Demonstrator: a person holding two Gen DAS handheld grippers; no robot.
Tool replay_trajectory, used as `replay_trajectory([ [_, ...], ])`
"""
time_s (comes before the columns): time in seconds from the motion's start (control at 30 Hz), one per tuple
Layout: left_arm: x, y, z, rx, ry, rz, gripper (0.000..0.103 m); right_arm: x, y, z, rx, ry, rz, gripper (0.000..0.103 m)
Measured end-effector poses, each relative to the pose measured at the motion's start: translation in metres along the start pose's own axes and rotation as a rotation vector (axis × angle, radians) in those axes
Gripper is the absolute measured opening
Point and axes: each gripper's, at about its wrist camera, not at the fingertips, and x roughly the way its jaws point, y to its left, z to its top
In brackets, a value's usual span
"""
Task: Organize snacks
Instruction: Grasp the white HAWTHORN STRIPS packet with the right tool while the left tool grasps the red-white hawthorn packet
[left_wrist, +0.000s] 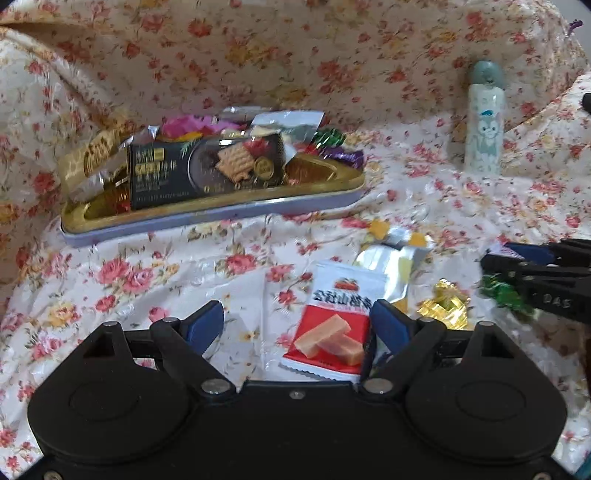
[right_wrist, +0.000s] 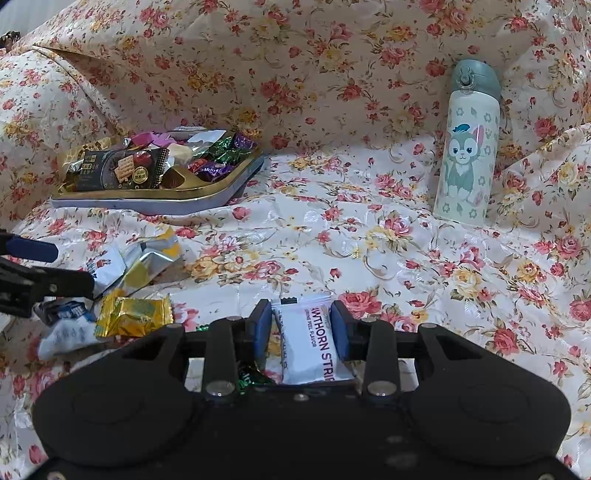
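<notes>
while the right gripper (right_wrist: 301, 328) clamps a white hawthorn packet (right_wrist: 308, 341), the left gripper (left_wrist: 297, 325) gapes (red-and-white packet (left_wrist: 332, 325) between its fingers).

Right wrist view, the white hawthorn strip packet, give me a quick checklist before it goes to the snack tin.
1. Right tool closed on the white hawthorn packet: ok, both pads sit against its sides.
2. Packet clear of the green candy under it: cannot tell.
3. Snack tin in view, far left: ok.
4. Free space in the tin: not ok, wrappers and the black biscuit box fill most of it.
5. Left tool out of the path: not ok, it stands open around the red and white packet, between the right tool and the tin.
6. Cat bottle upright, off to the right: ok.
</notes>
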Motion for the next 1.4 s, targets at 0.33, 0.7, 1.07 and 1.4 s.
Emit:
replay_trajectory([
  [0.33,0.002,0.000,-0.001,0.027,-0.009,-0.010,0.089,0.000,0.001,0.000,-0.005,0.000,-0.004,0.037],
  [0.7,-0.002,-0.006,0.000,0.108,0.001,-0.028,0.060,0.001,0.001,0.001,-0.004,0.000,-0.007,0.037],
  [1.07,0.002,-0.018,0.006,0.138,0.027,0.006,0.051,0.002,0.001,0.001,-0.003,0.000,-0.006,0.037],
  [1.4,0.004,-0.016,0.007,0.124,0.043,0.000,0.051,0.001,-0.001,0.001,0.006,-0.003,-0.004,0.038],
])
